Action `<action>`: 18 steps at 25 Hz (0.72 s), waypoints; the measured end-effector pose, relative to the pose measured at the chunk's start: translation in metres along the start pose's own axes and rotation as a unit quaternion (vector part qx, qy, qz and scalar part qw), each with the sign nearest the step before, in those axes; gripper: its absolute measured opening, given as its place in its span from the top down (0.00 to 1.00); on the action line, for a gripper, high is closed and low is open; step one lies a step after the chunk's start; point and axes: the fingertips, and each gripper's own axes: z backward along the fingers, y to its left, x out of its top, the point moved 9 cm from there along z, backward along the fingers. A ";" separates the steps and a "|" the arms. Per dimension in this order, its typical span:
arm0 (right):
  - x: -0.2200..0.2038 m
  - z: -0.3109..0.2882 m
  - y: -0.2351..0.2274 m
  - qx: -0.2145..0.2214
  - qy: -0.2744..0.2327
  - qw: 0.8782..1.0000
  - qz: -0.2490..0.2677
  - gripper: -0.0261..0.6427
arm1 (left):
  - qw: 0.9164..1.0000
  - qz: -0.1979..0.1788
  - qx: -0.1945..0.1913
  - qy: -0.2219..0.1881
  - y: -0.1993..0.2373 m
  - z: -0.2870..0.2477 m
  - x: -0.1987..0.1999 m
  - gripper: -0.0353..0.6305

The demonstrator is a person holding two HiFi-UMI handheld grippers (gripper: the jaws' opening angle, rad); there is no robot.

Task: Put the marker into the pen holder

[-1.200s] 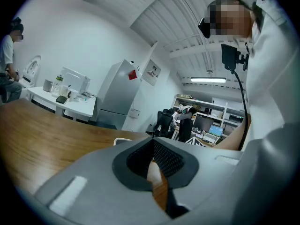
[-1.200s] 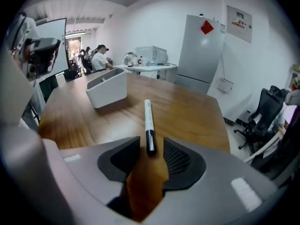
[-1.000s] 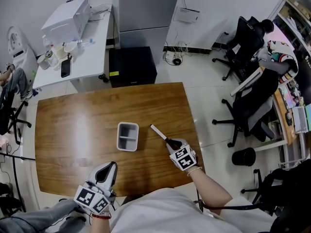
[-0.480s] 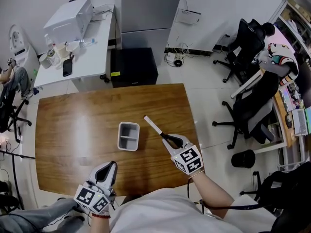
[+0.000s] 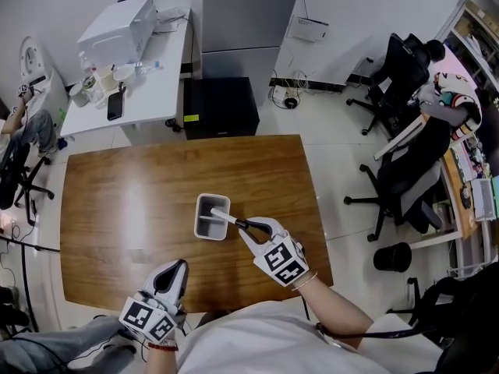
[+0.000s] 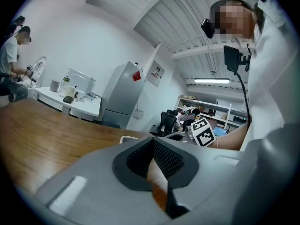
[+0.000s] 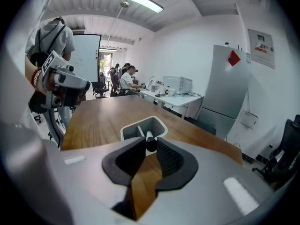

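The grey two-compartment pen holder (image 5: 204, 226) stands mid-table and shows ahead in the right gripper view (image 7: 161, 125). My right gripper (image 5: 245, 226) is shut on the black end of a white marker (image 5: 221, 216). The marker's white body slants out over the holder's right side. In the right gripper view the marker (image 7: 150, 142) sits pinched between the jaw tips of the right gripper (image 7: 150, 146), just above the holder's opening. My left gripper (image 5: 178, 266) rests at the table's front edge, shut and empty; the left gripper view shows its jaws (image 6: 153, 142) together.
The wooden table (image 5: 117, 209) carries only the holder. Behind it stand a black cabinet (image 5: 221, 106) and a white desk (image 5: 148, 84) with small items. Office chairs (image 5: 405, 170) and a black bin (image 5: 390, 255) stand to the right.
My right gripper has carried the marker leftward, from the table right of the holder to over the holder's right side. The left gripper has stayed in place.
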 end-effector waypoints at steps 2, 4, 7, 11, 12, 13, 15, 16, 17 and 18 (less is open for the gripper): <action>0.004 -0.003 0.003 -0.005 -0.009 1.000 -0.001 0.87 | 1.000 0.001 0.005 -0.001 0.004 0.003 0.000 0.95; 0.006 -0.002 0.004 -0.007 -0.020 1.000 -0.006 0.84 | 1.000 0.002 0.008 -0.003 0.006 0.004 0.001 0.94; 0.007 0.002 0.001 -0.011 -0.028 0.999 -0.015 0.80 | 1.000 0.002 0.007 -0.005 0.006 0.003 0.002 0.95; 0.006 0.010 -0.001 -0.021 -0.033 0.999 -0.031 0.80 | 1.000 0.001 0.002 -0.007 0.004 0.004 0.001 0.95; 0.007 0.012 -0.001 -0.024 -0.036 0.998 -0.034 0.80 | 1.000 0.000 0.001 -0.009 0.003 0.005 0.002 0.95; 0.009 0.015 0.000 -0.026 -0.040 0.998 -0.035 0.80 | 1.000 -0.001 -0.001 -0.010 0.002 0.006 0.002 0.95; 0.014 0.023 0.002 -0.031 -0.048 0.998 -0.034 0.80 | 1.000 -0.004 -0.004 -0.015 -0.001 0.008 0.004 0.95; 0.017 0.027 0.004 -0.034 -0.053 0.997 -0.034 0.80 | 1.000 -0.006 -0.007 -0.017 -0.003 0.010 0.005 0.95; 0.021 0.031 0.007 -0.036 -0.060 0.997 -0.035 0.80 | 1.000 -0.010 -0.011 -0.019 -0.005 0.012 0.007 0.95; 0.025 0.036 0.012 -0.037 -0.068 0.996 -0.038 0.80 | 1.000 -0.016 -0.016 -0.020 -0.008 0.016 0.008 0.95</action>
